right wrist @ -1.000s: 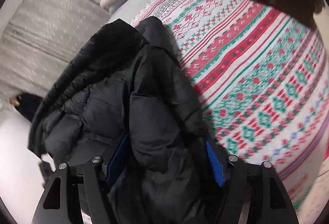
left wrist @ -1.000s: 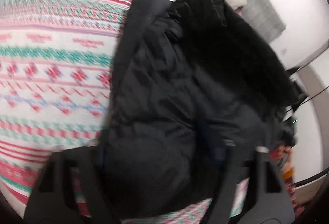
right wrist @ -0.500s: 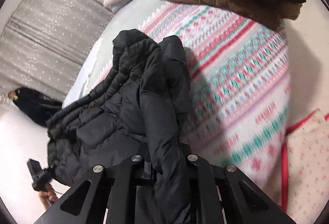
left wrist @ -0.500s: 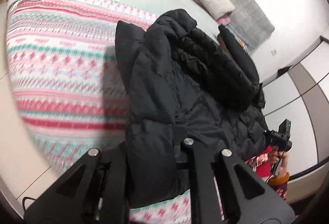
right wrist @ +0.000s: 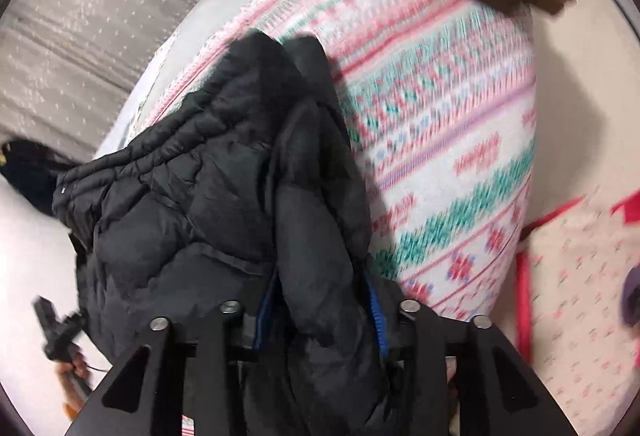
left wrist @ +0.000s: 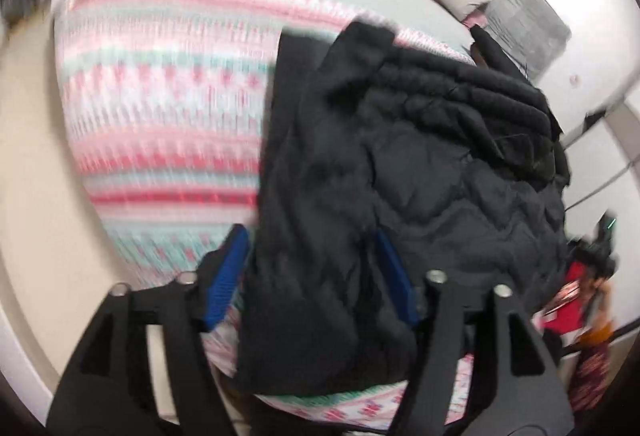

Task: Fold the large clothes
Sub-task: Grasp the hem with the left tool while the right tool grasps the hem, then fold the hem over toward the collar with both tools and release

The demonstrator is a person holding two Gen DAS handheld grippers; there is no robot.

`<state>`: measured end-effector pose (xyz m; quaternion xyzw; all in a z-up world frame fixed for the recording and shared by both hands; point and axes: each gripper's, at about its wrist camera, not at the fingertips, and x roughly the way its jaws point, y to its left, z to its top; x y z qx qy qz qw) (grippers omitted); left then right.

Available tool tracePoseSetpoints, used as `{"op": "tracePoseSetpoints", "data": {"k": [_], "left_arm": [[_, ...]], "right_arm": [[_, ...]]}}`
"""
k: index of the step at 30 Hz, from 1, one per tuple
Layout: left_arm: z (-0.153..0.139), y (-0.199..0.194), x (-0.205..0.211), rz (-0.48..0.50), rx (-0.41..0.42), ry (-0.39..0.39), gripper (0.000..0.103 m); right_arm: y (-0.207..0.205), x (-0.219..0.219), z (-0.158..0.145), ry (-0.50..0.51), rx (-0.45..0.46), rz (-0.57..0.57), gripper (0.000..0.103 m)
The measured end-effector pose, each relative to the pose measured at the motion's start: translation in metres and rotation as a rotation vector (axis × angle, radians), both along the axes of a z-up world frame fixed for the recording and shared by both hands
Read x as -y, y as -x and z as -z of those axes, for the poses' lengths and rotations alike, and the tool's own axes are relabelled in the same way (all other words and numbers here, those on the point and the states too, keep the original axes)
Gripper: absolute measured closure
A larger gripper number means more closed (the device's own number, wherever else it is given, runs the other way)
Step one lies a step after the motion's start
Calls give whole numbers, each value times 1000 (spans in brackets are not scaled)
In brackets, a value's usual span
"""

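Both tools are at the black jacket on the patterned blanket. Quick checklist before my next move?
1. Left tool gripping the black jacket: not ok, jaws stand wide and one pad is clear of the fabric.
2. Right tool gripping the jacket: cannot tell, fabric fills the gap.
3. Jacket supported by the patterned blanket: ok.
4. Jacket lying flat: not ok, bunched and creased.
5. Views sharp: not ok, both are blurred.
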<state>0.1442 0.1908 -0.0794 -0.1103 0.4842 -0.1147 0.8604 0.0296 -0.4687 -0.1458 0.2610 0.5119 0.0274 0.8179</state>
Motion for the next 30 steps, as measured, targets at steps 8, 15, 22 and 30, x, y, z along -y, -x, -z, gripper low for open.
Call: {"op": "tracePoseSetpoints", "data": {"k": [8,15,22,30], "left_arm": [[-22,-62,23,150,128,-31,29],[-6,-111,32,84,94,-36,65],[-44,-110,22,-35,217,-20,94],[-45,-144,19,-192,320,6,95]], "right_arm": [[-37,-12,-49,113,175,-54,50],[-78,-45,-35,249,183,-47,60],[-67,-49,-60,358,330,36,96],[-106,-51,-96,394,477,153,96]]}}
